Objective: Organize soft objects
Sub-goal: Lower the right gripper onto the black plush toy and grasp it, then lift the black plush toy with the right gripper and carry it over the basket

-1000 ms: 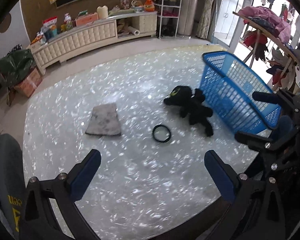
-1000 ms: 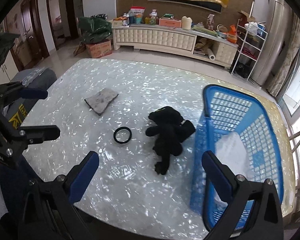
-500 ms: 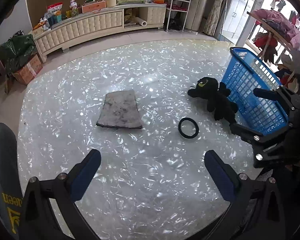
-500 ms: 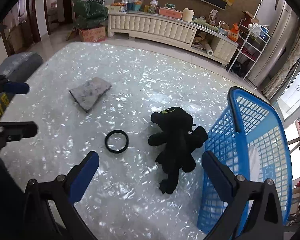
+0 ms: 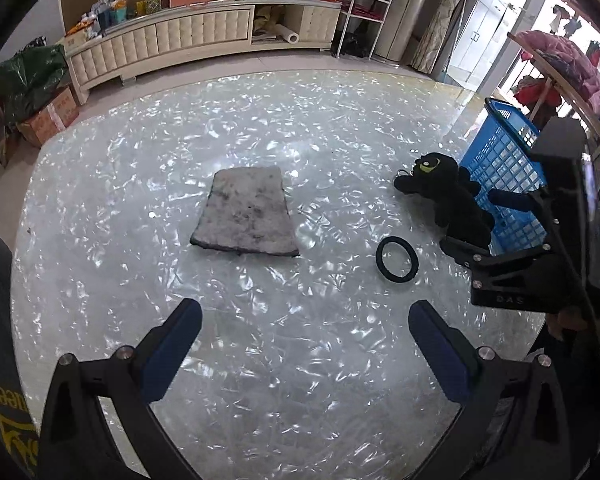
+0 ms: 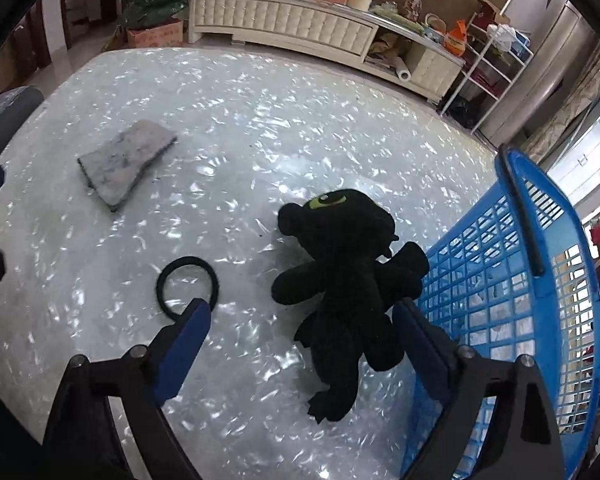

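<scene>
A black plush toy (image 6: 348,272) lies on the pearly table (image 6: 260,128), right against the blue basket (image 6: 540,280). My right gripper (image 6: 302,332) hangs low over the toy's body and legs. Its jaws are closing with the toy between them, but the left pad is still well clear of it. A flat grey cloth (image 5: 246,214) lies mid-table, ahead of my open, empty left gripper (image 5: 304,336). Between cloth and toy sits a black hair band (image 5: 397,258). The left wrist view also shows the plush toy (image 5: 448,192), the blue basket (image 5: 508,168) and the right gripper (image 5: 486,222).
Something white shows through the basket's mesh. A cream sideboard (image 5: 204,36) loaded with clutter runs along the far wall. A green bag and a carton (image 5: 32,80) stand at the left, and a clothes rack (image 5: 560,64) at the right. A grey seat (image 6: 4,116) borders the table.
Both grippers have come down closer to the table. The right one now straddles the plush toy with slightly narrower jaws. The left one has shifted towards the grey cloth.
</scene>
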The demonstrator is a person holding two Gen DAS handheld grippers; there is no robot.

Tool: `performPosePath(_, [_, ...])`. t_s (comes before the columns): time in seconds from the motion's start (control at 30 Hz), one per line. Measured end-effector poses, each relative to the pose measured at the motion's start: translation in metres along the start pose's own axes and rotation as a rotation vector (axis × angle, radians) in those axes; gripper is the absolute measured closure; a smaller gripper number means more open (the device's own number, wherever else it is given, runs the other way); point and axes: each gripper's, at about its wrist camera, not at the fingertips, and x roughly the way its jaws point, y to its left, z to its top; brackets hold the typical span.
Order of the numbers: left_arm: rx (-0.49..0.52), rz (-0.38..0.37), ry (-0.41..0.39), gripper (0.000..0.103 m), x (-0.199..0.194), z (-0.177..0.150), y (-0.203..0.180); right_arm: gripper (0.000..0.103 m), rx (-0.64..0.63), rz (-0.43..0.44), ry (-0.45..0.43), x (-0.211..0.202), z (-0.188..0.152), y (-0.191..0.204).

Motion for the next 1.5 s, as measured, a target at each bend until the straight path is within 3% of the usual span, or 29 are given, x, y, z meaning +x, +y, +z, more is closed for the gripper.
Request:
performPosePath(0.23, [-0.027, -0.020, -0.004, 0.000, 0.005, -0.003, 0.007, 0.011, 0.039, -0.029, 0.034, 0.022, 0.003, -0.012])
performPosePath(0.57, [-0.015, -0.034, -0.007, 0.000, 0.009, -0.007, 0.002, 0.021, 0.069, -0.014, 0.079, 0.050, 0.003, -0.021])
performPosePath(0.67, [-0.019, -0.032, -0.004, 0.000, 0.010, -0.007, 0.003, 0.033, 0.096, -0.012, 0.065, 0.051, 0.003, -0.027])
performPosePath(0.73, [-0.018, -0.030, -0.002, 0.000, 0.011, -0.008, 0.003, 0.046, 0.111, 0.008, 0.058, 0.050, 0.002, -0.032])
performPosePath(0.77, [-0.017, -0.030, -0.001, 0.000, 0.011, -0.008, 0.003, 0.061, 0.115, 0.003, 0.056, 0.054, 0.004, -0.038])
performPosePath(1.0, [-0.021, -0.023, -0.006, 0.000, 0.012, -0.008, 0.004, 0.064, 0.134, 0.021, 0.030, 0.052, 0.001, -0.051])
performPosePath(1.5, [-0.035, 0.018, -0.016, 0.000, 0.005, -0.007, 0.003, 0.065, 0.089, 0.117, -0.115, -0.042, -0.009, -0.048])
